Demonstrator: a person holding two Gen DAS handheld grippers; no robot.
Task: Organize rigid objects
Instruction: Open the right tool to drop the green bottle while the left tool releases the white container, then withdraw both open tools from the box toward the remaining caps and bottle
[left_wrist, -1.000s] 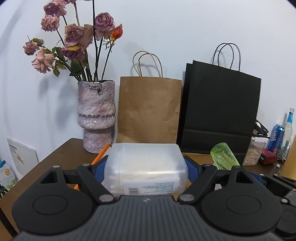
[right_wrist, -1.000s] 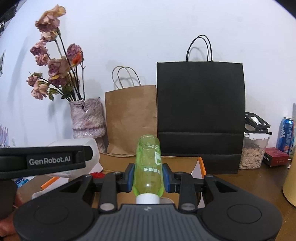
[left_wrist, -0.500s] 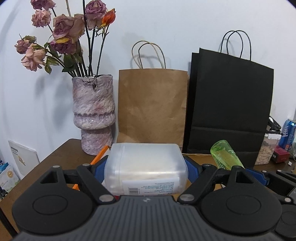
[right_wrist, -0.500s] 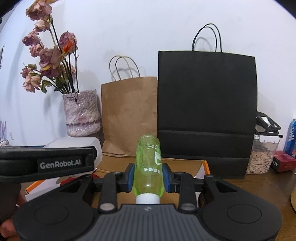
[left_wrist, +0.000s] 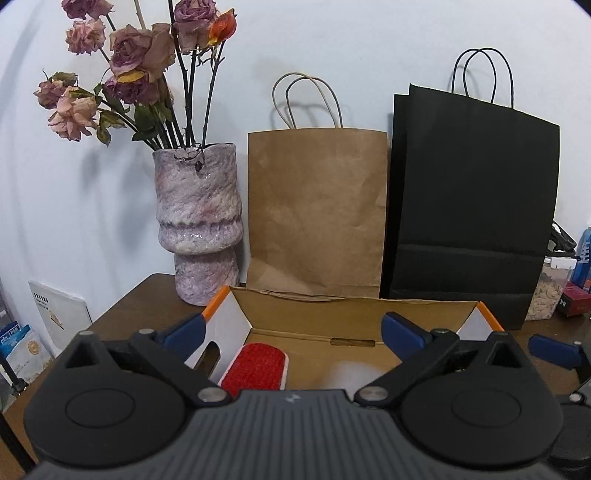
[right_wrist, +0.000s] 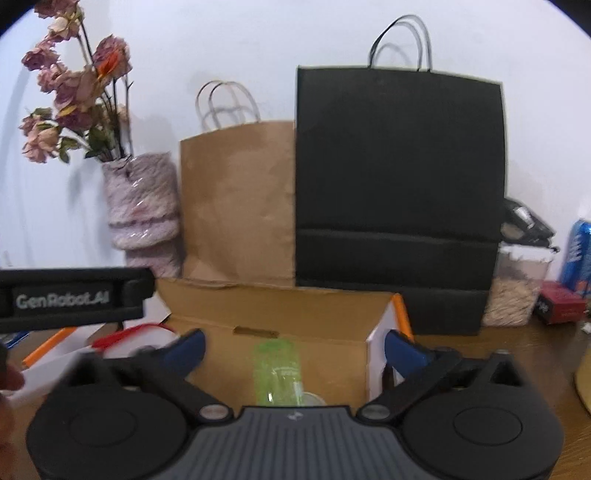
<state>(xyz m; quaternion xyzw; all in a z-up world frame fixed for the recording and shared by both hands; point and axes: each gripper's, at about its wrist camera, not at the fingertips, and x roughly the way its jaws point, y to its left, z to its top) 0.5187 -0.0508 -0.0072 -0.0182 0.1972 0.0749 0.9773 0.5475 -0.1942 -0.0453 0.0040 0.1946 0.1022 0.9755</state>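
Now both claws, left claw (left_wrist: 299, 328) and right claw (right_wrist: 295, 345), have just sprung wide, empty; one green bottle (right_wrist: 277, 373) lies boxed.

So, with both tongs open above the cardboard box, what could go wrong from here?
1. The green bottle shows blurred inside the cardboard box; it may roll or bounce against the wall.
2. The right tongs and left tongs, which just opened, hang close together and could bump when leaving.
3. The vase behind the box could be knocked.

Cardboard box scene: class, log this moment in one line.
left gripper: just opened, empty | right gripper: just opened, green bottle released | cardboard box: holds bottle, red brush
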